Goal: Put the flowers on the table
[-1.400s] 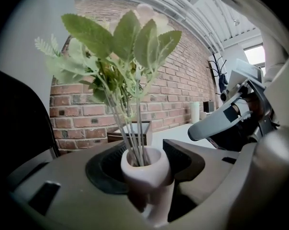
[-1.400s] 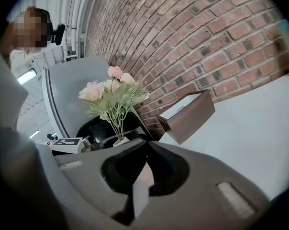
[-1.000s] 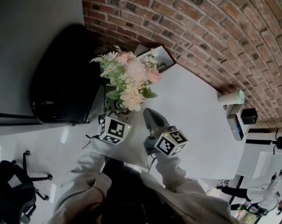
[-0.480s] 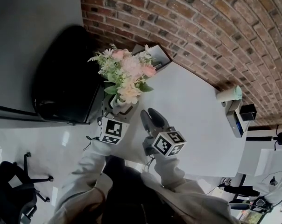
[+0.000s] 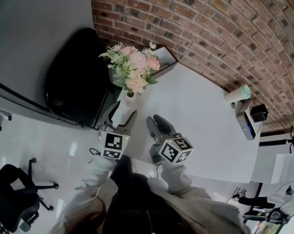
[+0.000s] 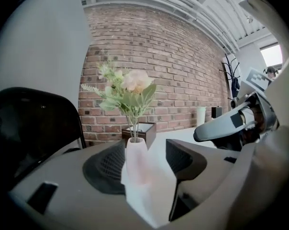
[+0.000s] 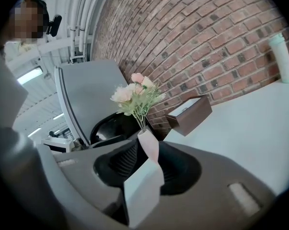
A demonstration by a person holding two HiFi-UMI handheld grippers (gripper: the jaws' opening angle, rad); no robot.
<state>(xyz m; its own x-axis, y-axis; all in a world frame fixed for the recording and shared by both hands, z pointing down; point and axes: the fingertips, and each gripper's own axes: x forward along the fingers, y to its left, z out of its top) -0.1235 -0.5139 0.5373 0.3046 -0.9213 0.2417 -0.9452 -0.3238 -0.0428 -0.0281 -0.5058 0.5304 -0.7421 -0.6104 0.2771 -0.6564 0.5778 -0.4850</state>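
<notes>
On table [image 5: 200,116], 1 vase [image 6: 136,158] w/ flowers [image 5: 135,69]

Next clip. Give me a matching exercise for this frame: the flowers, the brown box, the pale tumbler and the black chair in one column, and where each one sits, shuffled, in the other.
Things
1. flowers in a white vase
2. brown box
3. pale tumbler
4. black chair

Places
A. off the table, at its left side
B. at the table's right end, near the brick wall
C. upright at the table's left corner
D. at the table's far edge, just behind the flowers

Pairs: 1-C, 2-D, 3-B, 4-A
</notes>
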